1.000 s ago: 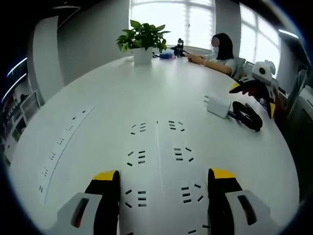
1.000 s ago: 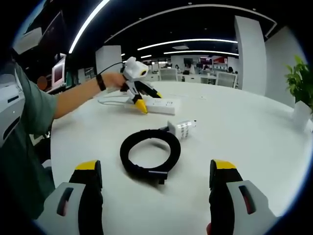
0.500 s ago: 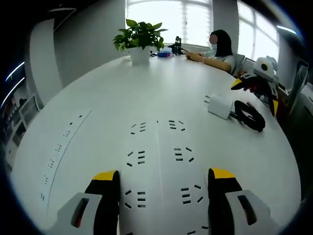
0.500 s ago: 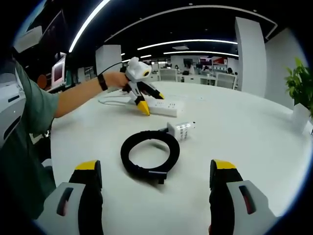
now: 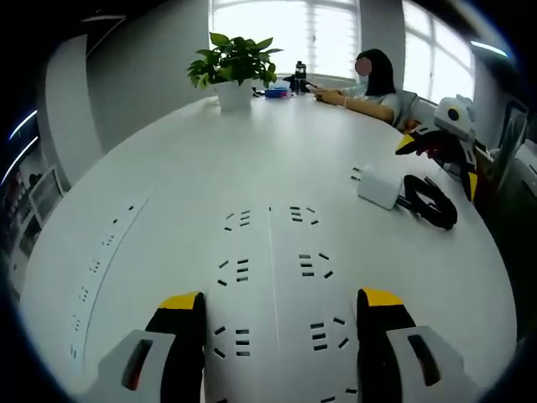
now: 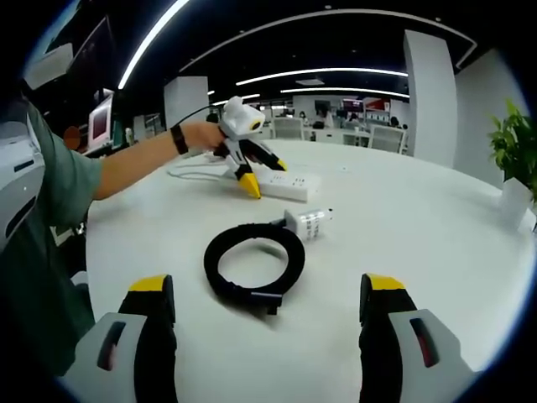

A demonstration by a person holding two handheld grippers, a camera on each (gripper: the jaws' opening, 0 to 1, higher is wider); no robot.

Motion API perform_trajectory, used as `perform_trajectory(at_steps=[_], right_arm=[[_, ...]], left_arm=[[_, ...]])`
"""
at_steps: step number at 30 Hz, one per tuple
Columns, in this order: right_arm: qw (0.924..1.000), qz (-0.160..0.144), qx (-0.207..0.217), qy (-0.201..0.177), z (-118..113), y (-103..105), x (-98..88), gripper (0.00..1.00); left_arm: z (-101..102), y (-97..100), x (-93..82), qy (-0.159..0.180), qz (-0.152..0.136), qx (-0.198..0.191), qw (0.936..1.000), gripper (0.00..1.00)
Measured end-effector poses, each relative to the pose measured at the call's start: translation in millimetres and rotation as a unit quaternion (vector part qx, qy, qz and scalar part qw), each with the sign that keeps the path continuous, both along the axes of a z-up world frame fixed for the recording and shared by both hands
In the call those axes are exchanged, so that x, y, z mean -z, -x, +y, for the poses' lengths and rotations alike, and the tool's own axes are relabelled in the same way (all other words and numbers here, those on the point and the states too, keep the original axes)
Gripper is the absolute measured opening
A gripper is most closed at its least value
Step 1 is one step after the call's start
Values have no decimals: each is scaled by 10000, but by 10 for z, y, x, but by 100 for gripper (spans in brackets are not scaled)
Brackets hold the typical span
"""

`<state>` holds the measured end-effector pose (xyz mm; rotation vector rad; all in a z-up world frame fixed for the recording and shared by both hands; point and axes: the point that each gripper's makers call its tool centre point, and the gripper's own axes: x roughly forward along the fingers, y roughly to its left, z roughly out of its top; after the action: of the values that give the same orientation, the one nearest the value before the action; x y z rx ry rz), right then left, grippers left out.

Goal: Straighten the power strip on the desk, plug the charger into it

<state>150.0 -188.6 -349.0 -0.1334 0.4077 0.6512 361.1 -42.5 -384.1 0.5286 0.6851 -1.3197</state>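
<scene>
Left gripper (image 5: 282, 302): jaws spread wide, rising at 6 o'clock in the left gripper view, nothing pinched. Same gripper (image 6: 264, 176) seen from the right gripper view at 11 o'clock, held in a hand (image 6: 197, 134), yellow tips set down at either side of one end of the power strip; contact with it hard to judge.

Right gripper (image 6: 267, 285): jaws spread wide at 6 o'clock in its own view, nothing between them, bare tabletop (image 6: 436, 243) below. Same gripper (image 5: 440, 138) at 2 o'clock in the left gripper view, beyond the cable.

Power strip (image 5: 273, 269): white, lying flat on the tabletop (image 5: 252, 151), socket slots in two columns between and ahead of the left gripper's jaws. Further row of small slots at 8 o'clock, possibly a side face of the same strip. From the right gripper view, strip (image 6: 281, 185) at 12 o'clock, white cord (image 6: 189, 175) trailing from it toward 10 o'clock.

Charger (image 5: 377, 185): white block, prongs visible, unplugged, at 2 o'clock, well apart from the strip. In the right gripper view, charger (image 6: 309, 222) between strip and cable coil.

Cable (image 6: 252, 260): black, coiled in a ring, joined to the charger, just ahead of the right gripper.

Potted plant (image 5: 235, 63): 12 o'clock, far edge of tabletop.

Seated person (image 5: 373, 84): 1 o'clock, far side.
</scene>
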Motion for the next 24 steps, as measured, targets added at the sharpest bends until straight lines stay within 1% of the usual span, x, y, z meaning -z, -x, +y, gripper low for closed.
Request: perform_trajectory(at_steps=[13,24], right_arm=[[10000,-46,75,12,-75,-14,-4,89],[9999,-68,140,-2,-136,-5,-11,89]], left_arm=[[-117,-49,12,14,-11,106,9999,75],[-242,-26,15,1,-20,230,9997,75]])
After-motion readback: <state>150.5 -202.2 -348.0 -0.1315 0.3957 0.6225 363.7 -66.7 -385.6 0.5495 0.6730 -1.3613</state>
